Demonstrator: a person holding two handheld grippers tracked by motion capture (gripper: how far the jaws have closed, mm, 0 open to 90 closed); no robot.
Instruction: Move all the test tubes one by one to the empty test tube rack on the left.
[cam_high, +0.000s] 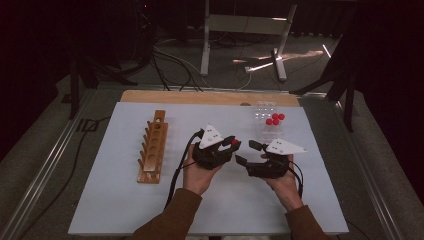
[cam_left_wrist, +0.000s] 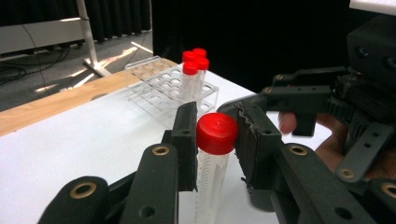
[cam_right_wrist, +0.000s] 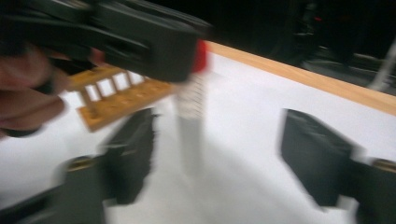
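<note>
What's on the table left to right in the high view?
Wooden rack → left gripper shut on a red-capped tube → right gripper, jaws open → clear rack with three red-capped tubes at the far right.

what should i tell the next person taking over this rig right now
Left gripper: shut on the red screw cap of a clear plastic tube, held upright above the white table.
Right gripper: open, jaws either side of that tube, not gripping.
Three red-capped tubes stand in the clear plastic rack; the wooden rack looks unfilled.
Left: place the held tube, then the remaining three.
</note>
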